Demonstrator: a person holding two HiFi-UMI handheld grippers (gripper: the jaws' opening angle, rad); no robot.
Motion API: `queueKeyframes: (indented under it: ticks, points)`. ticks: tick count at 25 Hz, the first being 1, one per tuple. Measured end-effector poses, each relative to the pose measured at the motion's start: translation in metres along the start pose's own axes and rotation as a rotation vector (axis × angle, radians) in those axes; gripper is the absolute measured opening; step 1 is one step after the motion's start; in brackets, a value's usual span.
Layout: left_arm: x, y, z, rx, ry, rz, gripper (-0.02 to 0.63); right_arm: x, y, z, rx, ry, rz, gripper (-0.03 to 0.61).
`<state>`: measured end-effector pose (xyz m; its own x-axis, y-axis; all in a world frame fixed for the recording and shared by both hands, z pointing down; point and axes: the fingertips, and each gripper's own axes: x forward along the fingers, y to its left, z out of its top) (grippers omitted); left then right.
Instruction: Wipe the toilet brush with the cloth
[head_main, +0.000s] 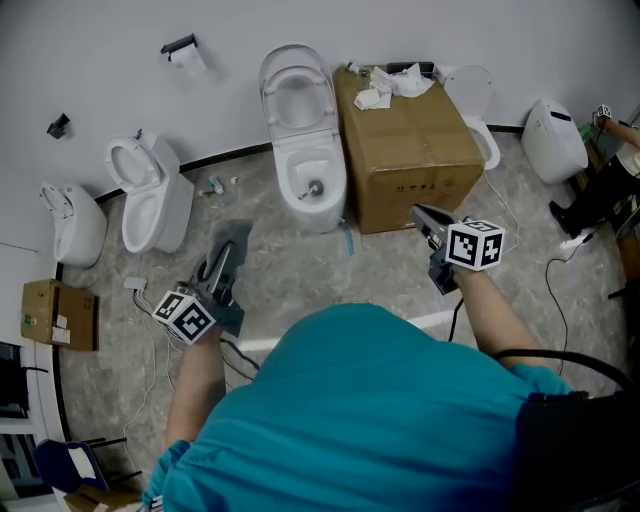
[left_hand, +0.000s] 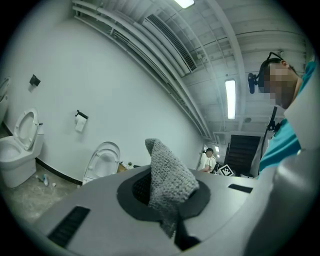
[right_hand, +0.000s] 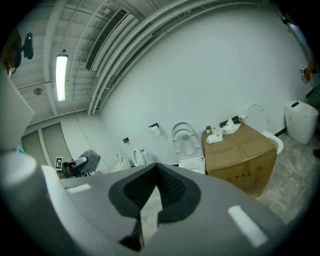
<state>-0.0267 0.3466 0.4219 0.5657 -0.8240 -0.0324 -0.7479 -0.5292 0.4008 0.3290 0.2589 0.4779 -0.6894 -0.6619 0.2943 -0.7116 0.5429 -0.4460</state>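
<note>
**Left gripper** (head_main: 226, 256): jaws clamped on a grey knitted cloth (left_hand: 169, 176). A folded peak of the cloth stands above the pads and a tail hangs below them. The gripper is held level over the stone-patterned floor (head_main: 290, 270).

**Right gripper** (head_main: 425, 217): jaws pressed together with nothing between them. It is tipped slightly downward, just in front of the cardboard box (head_main: 405, 145).

**Toilet brush:** not made out with certainty. A small metallic item (head_main: 313, 188) lies in the bowl of the middle toilet (head_main: 300, 140), too small to identify.

**Middle toilet:** white, with its lid raised against the wall. It is ahead of both grippers and touches the left side of the cardboard box.

**Cardboard box:** large, brown and closed, with crumpled white paper (head_main: 390, 83) on its top.

**Small toilet** (head_main: 150, 195): left of the middle one, seat up.

**Paper holder** (head_main: 180, 48): black, on the wall, holding a white roll.

**White tank-like unit** (head_main: 555, 140): right of the box, by the wall.

**Small carton** (head_main: 58, 314): on the floor at far left.

**Cables** (head_main: 555, 290): trailing across the floor at right.

**Second person** (left_hand: 209, 159): in the distance in the left gripper view.
</note>
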Motion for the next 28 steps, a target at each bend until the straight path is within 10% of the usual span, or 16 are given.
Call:
queueKeyframes:
  ticks: [15,28]
  points:
    - [0.048,-0.014,-0.037,-0.030,0.070,0.028,0.012,0.005,-0.069,-0.017,-0.048,0.104,-0.010,-0.002]
    - [0.110,0.186,0.003,-0.114,0.111,-0.089,0.012,0.205,-0.045,0.000,-0.200,0.262,-0.066,-0.002]
